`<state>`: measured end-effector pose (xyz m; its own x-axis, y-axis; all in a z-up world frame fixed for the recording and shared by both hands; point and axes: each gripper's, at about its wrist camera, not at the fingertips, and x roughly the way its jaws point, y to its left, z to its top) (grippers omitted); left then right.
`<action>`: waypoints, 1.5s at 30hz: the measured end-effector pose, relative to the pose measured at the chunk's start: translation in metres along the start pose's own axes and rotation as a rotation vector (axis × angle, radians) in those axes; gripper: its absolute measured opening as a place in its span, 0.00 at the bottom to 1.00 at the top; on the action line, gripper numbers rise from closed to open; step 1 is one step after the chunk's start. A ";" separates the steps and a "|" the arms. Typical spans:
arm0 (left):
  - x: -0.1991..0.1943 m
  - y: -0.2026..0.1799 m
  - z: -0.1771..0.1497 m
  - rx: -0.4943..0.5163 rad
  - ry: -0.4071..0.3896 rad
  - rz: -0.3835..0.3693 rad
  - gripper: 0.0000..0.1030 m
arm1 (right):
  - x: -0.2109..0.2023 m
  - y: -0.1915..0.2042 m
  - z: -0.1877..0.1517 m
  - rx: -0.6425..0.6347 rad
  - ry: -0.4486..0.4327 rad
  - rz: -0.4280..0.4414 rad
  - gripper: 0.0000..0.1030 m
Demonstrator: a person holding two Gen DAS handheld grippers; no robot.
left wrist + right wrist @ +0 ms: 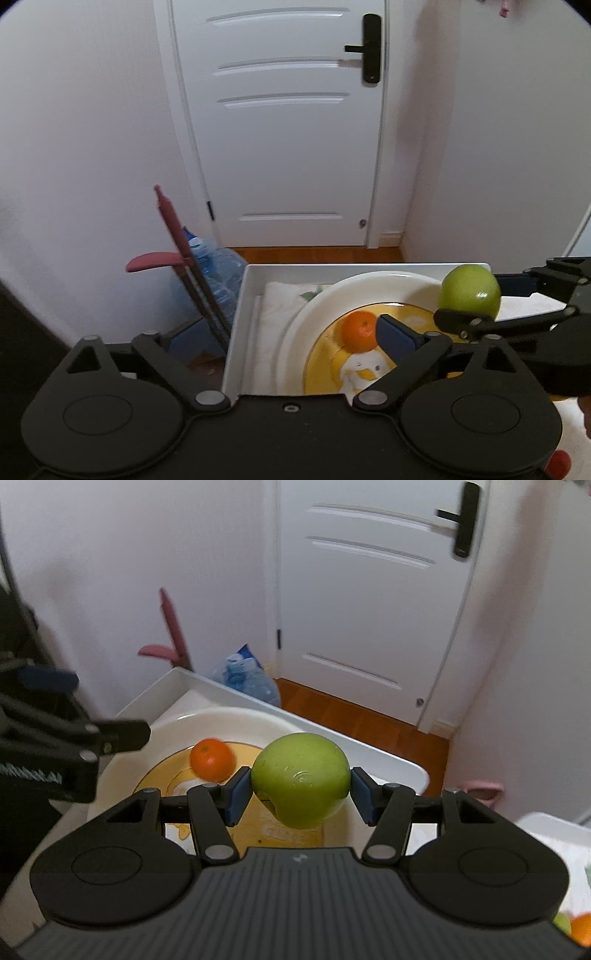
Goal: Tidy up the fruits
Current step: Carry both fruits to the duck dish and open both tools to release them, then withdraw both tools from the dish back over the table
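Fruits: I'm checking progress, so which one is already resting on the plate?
The orange sits on the plate. The green apple is held above it, clamped in the right gripper.

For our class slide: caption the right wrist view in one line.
Right tool grips a round green apple above a white plate holding a small orange tangerine.

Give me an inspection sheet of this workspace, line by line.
Surface: white tray lined with a cloth, holding a plate.
Job's things: orange on the plate; green apple held above it.
Clutter: more fruit at the right wrist view's lower right corner, blurred.
Grippers: right gripper shut on the green apple; left gripper open, holding nothing.
Cables: nothing seen.
Surroundings: white door, water jug, pink-handled tool, wood floor.
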<state>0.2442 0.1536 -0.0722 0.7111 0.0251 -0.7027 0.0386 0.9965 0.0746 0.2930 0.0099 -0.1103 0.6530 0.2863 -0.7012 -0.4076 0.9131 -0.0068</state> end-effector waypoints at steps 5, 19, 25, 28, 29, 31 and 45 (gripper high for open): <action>-0.004 0.005 -0.001 -0.009 -0.011 0.001 0.99 | 0.014 0.008 -0.006 -0.030 0.009 0.014 0.70; -0.009 0.006 -0.001 -0.011 -0.014 -0.009 0.99 | 0.001 0.022 -0.015 -0.120 -0.040 -0.029 1.00; -0.016 0.003 0.000 -0.012 -0.025 -0.016 0.99 | -0.012 0.020 -0.019 -0.091 -0.043 -0.039 1.00; -0.023 -0.002 0.001 -0.003 -0.039 -0.009 0.99 | -0.023 0.017 -0.020 -0.071 -0.049 -0.046 1.00; -0.026 -0.004 0.001 0.002 -0.046 -0.002 0.99 | -0.028 0.015 -0.020 -0.061 -0.050 -0.049 1.00; -0.032 -0.007 0.002 0.012 -0.060 0.014 0.99 | -0.040 0.010 -0.020 -0.029 -0.052 -0.047 1.00; -0.094 -0.054 -0.006 0.006 -0.108 0.012 0.99 | -0.151 -0.052 -0.056 0.151 -0.106 -0.080 1.00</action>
<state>0.1709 0.0981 -0.0139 0.7829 0.0282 -0.6216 0.0335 0.9956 0.0873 0.1797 -0.0976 -0.0440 0.7460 0.2328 -0.6239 -0.2570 0.9650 0.0529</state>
